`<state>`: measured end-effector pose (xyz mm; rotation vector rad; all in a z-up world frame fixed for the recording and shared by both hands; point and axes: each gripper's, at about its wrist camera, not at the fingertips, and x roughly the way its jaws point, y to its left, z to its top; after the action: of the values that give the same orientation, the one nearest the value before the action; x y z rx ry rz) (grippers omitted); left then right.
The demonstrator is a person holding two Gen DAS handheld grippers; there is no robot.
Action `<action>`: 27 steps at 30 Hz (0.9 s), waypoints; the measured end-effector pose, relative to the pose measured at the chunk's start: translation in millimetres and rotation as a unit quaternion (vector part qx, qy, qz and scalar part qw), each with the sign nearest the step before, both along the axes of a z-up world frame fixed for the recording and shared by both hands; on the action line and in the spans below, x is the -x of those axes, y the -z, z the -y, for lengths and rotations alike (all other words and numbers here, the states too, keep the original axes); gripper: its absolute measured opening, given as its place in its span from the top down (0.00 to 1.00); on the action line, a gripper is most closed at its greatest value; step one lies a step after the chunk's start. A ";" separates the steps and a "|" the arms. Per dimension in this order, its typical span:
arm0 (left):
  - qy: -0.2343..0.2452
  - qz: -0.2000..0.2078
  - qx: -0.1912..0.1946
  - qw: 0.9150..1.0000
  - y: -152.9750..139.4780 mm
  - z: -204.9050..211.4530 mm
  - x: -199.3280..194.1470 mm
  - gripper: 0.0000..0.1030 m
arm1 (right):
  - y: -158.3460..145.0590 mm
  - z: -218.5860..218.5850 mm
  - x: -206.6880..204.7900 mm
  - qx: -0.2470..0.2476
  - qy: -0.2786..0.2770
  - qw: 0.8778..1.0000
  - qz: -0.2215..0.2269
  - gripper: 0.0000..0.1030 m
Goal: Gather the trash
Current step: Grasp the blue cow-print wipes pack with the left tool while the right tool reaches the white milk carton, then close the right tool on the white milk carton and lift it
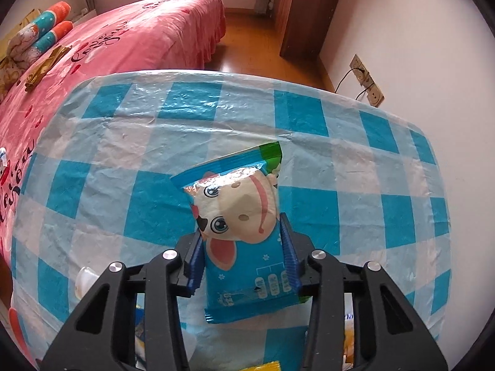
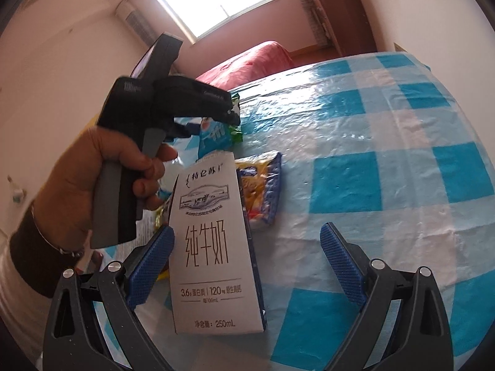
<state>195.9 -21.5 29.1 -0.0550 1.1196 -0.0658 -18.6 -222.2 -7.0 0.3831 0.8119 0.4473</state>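
Left tongs (image 1: 244,266): clamped on the blue snack packet (image 1: 244,232), blue pads pressing both of its sides; packet stands up out of the grip, cartoon cow face toward the camera, green end on top.
Left tongs, from the right wrist view (image 2: 230,108): a hand (image 2: 102,173) grips the handle, dark sleeve and a thin bracelet at the wrist; same packet (image 2: 216,134) pinched at the tip.
Right tongs (image 2: 247,259): spread wide, nothing pinched.
Milk carton (image 2: 210,247): white, flat on the desk, between the right pads; left pad at its left edge, contact unclear; right pad well apart from it.
Yellow wrapper (image 2: 260,185): blue edging, on the desk just beside the carton's top right corner.
Desk (image 1: 355,185): covered in crinkled blue and white check plastic.
More wrappers: partly hidden behind the hand and the carton, can't make them out.
Background: pink bed (image 1: 139,40) behind the desk, wooden wardrobe (image 1: 303,9) by the wall, window (image 2: 213,0) bright.
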 end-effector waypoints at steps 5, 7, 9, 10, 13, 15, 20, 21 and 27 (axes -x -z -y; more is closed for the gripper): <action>0.001 0.008 0.016 1.000 -5.3 -10.3 12.8 0.61 | 0.6 -10.6 -2.8 0.037 -0.010 0.999 0.010 0.09; 0.005 0.013 0.017 1.000 -7.5 -12.9 18.9 0.61 | 1.4 -11.4 -5.3 0.040 -0.014 0.999 0.010 0.08; 0.009 0.018 0.017 1.000 -10.7 -16.0 26.3 0.61 | 2.8 -11.7 -7.6 0.042 -0.015 0.999 0.010 0.09; 0.010 0.020 0.018 1.000 -12.2 -17.3 28.8 0.61 | 2.9 -11.5 -8.4 0.043 -0.016 0.999 0.011 0.09; 0.014 0.029 0.028 0.999 -19.4 -22.7 39.1 0.61 | 3.7 -14.1 -8.9 0.041 -0.018 0.999 0.012 0.09; 0.015 0.034 0.034 0.999 -24.4 -26.2 45.2 0.61 | 3.4 -15.8 -6.9 0.038 -0.021 0.999 0.012 0.08; 0.018 0.049 0.043 0.998 -37.6 -35.5 65.5 0.61 | 2.4 -24.8 -5.9 0.051 -0.030 0.998 0.019 0.09; 0.018 0.049 0.045 0.998 -39.2 -38.0 69.5 0.61 | 2.8 -25.7 -6.8 0.055 -0.030 0.998 0.019 0.09; 0.017 0.056 0.063 0.996 -46.9 -54.5 98.8 0.61 | 5.5 -25.3 -5.9 0.058 -0.021 0.998 0.011 0.19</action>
<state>97.0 33.0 76.0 -0.1429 1.0045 -0.1678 -12.7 -196.9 -12.5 0.2525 0.8219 0.4405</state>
